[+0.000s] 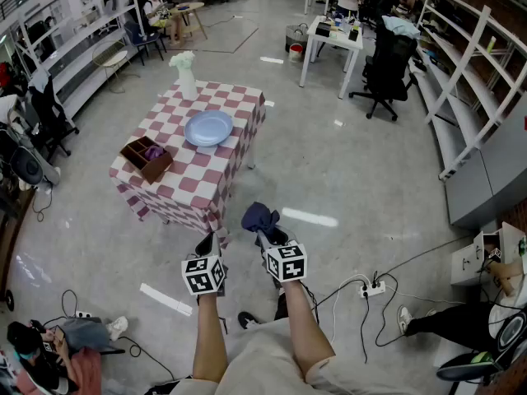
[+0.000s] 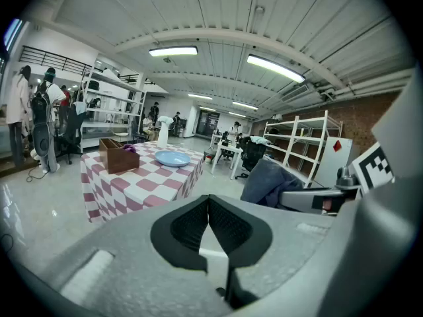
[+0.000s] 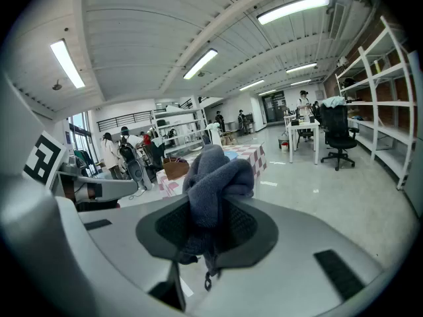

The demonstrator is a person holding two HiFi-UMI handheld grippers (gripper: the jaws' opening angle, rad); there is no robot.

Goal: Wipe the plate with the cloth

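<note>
Your right gripper (image 3: 211, 226) bites down on the dark blue-grey cloth (image 3: 217, 176), jaws pressed onto the bunched fabric so that a thick wad stands out past the tips, most likely as the face that will do the wiping. Just to its left, your left gripper (image 2: 209, 218) has its jaws drawn together with nothing between them, apparently kept free to steady the dish. Both claws hang low over bare floor, short of the work. Ahead of them and slightly to their left stands the table (image 1: 191, 189) under a red-and-white checked cover. The pale blue plate (image 1: 208, 127) lies flat near the table's middle, face up and well apart from the cloth, with open cover on the side nearest you. A brown wooden box (image 1: 146, 159) sits left of the plate and closer to the claws, and a white vase (image 1: 187, 74) stands beyond it at the far corner. By this placement the wiping has not begun; you must first close the gap to the table.
</note>
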